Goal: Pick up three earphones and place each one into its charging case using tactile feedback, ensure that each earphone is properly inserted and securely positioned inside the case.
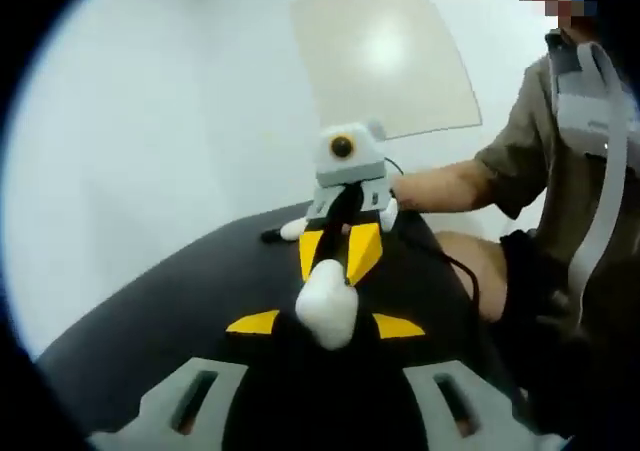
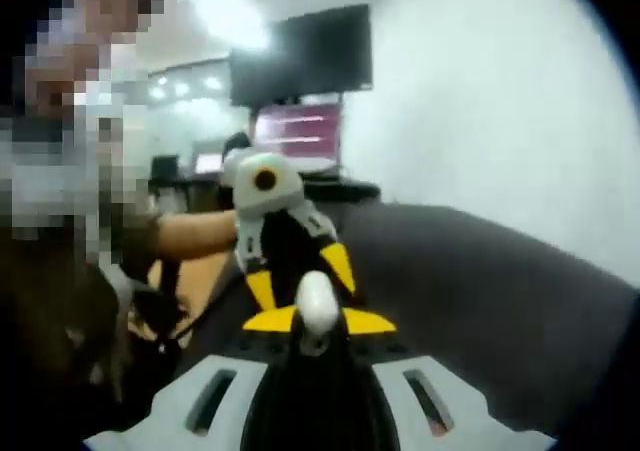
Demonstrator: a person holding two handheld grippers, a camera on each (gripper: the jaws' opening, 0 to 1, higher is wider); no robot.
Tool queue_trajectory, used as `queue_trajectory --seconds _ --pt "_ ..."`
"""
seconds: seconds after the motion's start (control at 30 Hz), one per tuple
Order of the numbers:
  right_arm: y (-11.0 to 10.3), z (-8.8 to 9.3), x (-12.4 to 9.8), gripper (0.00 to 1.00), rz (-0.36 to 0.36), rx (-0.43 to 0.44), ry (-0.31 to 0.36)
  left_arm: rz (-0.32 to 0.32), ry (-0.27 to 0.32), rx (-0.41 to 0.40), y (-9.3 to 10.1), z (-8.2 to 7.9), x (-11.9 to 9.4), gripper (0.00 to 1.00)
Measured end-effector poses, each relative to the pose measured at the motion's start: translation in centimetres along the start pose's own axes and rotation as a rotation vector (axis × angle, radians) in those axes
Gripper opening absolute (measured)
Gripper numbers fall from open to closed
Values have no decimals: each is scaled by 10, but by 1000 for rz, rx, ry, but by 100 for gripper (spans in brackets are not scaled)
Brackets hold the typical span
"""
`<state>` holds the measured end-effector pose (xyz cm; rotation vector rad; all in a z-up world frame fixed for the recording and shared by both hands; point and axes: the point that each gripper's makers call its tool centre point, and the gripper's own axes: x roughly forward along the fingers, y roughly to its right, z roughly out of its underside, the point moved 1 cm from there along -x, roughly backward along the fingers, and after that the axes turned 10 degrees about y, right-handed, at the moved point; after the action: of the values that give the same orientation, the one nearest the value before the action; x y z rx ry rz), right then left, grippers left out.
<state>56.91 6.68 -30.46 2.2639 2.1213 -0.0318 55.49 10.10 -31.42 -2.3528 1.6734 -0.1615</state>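
black tabletop [image 1: 150, 311], white wall behind; left gripper [image 1: 325, 323] clamped on white case [image 1: 327, 306]; right gripper [image 2: 318, 321] clamped on upright earphone [image 2: 317, 309]; grippers face tip-to-tip, nearly touching.

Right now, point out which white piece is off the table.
The larger white piece, raised where the left gripper and right gripper meet. The smaller white piece lies on the black table behind them.

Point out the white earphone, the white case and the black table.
earphone [image 2: 318, 306]: right gripper view, its rounded body.
case [image 1: 328, 299]: left gripper view, its middle.
table [image 1: 150, 321]: left gripper view, bare top.
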Motion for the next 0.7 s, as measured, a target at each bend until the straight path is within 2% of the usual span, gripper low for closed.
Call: queue_trajectory --seconds 0.07,0.17,0.23,0.4,0.5,0.6,0.7 --pt "2 1 1 18 4 40 0 -2 0 5 -1 0 0 33" --pt "8 7 1 20 22 159 -17 -10 3 16 -2 0 0 34" --pt "14 11 2 22 34 200 -31 -15 1 9 -4 1 0 36" --pt "8 11 3 25 27 120 -33 -19 1 -1 -5 1 0 36" --pt "5 15 4 29 24 14 -66 -24 -4 -15 -6 2 0 36" --pt "4 21 5 30 30 -132 -119 -25 -5 -21 -6 2 0 36" --pt "4 19 4 32 37 -178 -113 -24 -5 -21 -6 2 1 36"
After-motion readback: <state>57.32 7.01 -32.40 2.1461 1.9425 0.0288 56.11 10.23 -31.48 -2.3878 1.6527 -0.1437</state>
